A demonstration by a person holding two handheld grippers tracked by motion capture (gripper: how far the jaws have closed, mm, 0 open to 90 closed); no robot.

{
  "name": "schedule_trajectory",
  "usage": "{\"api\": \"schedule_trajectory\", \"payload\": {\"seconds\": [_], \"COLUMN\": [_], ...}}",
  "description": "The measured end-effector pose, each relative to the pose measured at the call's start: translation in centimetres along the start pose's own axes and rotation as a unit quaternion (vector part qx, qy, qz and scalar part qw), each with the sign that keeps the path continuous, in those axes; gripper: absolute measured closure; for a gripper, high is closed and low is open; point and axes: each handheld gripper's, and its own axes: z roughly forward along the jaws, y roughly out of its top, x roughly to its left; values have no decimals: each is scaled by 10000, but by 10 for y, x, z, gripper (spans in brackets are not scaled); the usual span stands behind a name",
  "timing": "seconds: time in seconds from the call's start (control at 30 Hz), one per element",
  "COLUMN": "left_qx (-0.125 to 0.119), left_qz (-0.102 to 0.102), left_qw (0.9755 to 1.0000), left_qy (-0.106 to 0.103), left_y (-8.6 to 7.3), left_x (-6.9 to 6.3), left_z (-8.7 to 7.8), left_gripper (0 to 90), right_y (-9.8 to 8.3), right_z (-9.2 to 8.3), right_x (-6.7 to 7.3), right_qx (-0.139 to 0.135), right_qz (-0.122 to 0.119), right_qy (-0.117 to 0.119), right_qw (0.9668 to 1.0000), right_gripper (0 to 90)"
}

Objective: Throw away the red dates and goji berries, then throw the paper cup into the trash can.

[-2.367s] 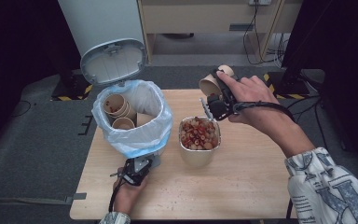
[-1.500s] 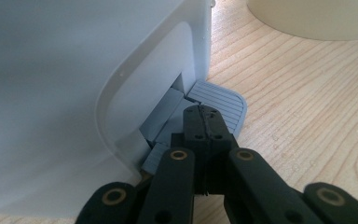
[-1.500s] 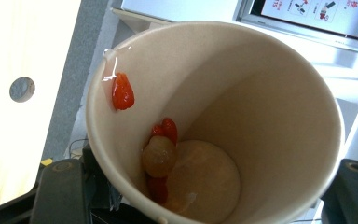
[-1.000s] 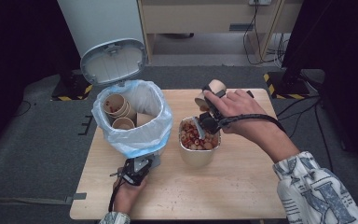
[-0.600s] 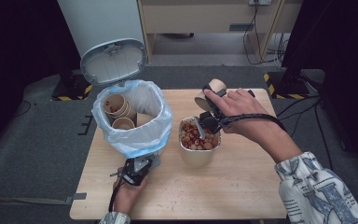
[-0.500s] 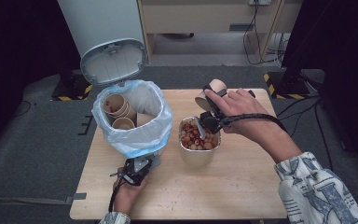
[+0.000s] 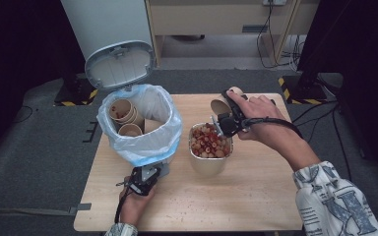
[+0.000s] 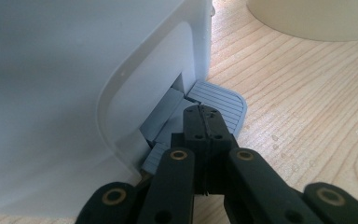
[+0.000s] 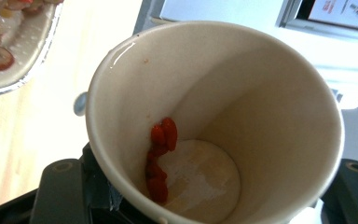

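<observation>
Wooden table seen from above. Right gripper pinching a paper cup, tipped over the far rim of a foil tub of red fruit; red bits stuck inside. Left gripper pressed together on the pedal of a bag-lined bin, left of the tub.

A lab or recording studio rather than a home: the small wooden table stands on grey carpet. Black curtains hang at nine and three o'clock, hazard-striped stand feet at two, and loose cables at twelve.
</observation>
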Motion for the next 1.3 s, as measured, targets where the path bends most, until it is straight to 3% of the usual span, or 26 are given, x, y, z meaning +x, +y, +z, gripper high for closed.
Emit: {"api": "schedule_trajectory", "payload": {"seconds": [0.17,0.43,0.63,0.77,1.03,1.17,1.23,1.3], "left_qx": [-2,-7,2,-1,-6,-13,-12,-12], "left_qz": [-6,-50,-49,-53,-57,-53,-55,-56], "left_qw": [10000,10000,10000,10000,10000,10000,10000,10000], "left_qy": [0,-1,-9,-12,-18,-14,-14,-15], "left_y": [0,0,0,0,0,-1,0,0], "left_x": [0,0,0,0,0,0,0,0], "left_z": [0,0,0,0,0,0,0,0], "left_gripper": [897,897,897,897,897,897,897,897], "right_y": [-11,-34,-48,-60,-74,-81,-86,-90], "right_z": [3,8,11,13,14,13,13,13], "right_x": [3,10,18,26,35,36,38,39], "right_qx": [-91,-229,-210,-212,-218,-282,-321,-394], "right_qz": [516,1240,1519,1811,2137,2397,2589,2833], "right_qy": [149,338,470,579,712,776,850,965], "right_qw": [9985,9914,9870,9815,9740,9673,9616,9534], "right_gripper": [299,299,299,299,299,299,299,299]}}
